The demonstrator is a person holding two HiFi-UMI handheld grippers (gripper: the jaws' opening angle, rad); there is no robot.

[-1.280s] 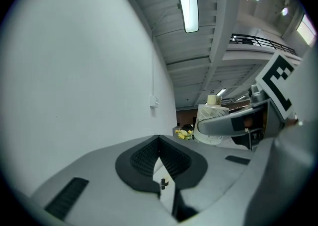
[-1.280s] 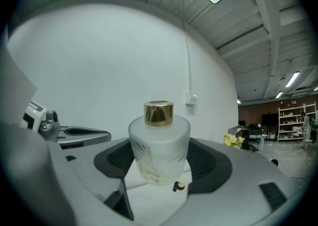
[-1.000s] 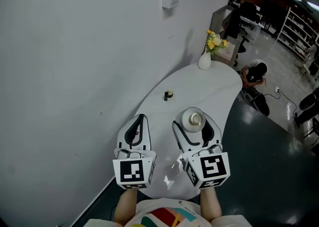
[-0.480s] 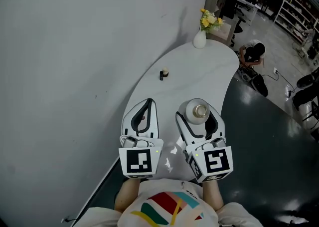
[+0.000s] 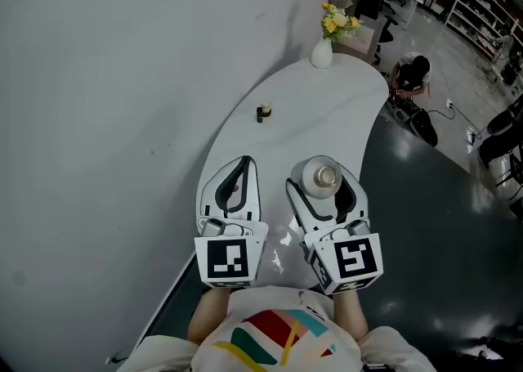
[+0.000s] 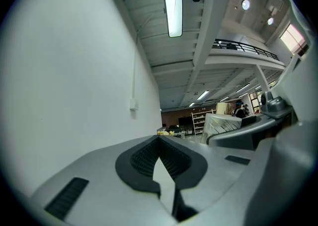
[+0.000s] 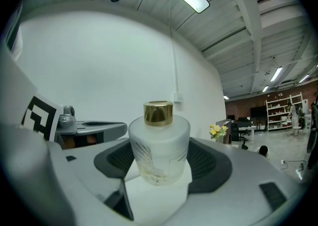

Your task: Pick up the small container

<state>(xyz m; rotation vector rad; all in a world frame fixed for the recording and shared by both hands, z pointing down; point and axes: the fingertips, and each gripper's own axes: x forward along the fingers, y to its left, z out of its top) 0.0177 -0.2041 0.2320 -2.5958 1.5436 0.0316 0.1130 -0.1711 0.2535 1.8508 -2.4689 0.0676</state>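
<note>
- One left tool (image 5: 243,164), jaws together, empty.
- One right tool (image 5: 322,186), clamped on gold-capped small container (image 7: 159,145), 12 o'clock of its cube (image 5: 347,260), over tabletop (image 5: 327,117).
- Likely hazard: slick round body slipping out under slackened squeeze.

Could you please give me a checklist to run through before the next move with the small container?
1. Grip: the right claw is shut on the small container, with a pad against each frosted side. Ok.
2. Pose: the container stands upright between the jaws, with its gold cap on. Ok.
3. Other hand: the left claw is shut and empty, beside the container but apart from it. Ok.
4. Lift-off: whether the container's base is clear of the table. Cannot tell.
5. Path ahead: the small jar and the flower vase stand farther along the table, well away from both claws. Ok.
</note>
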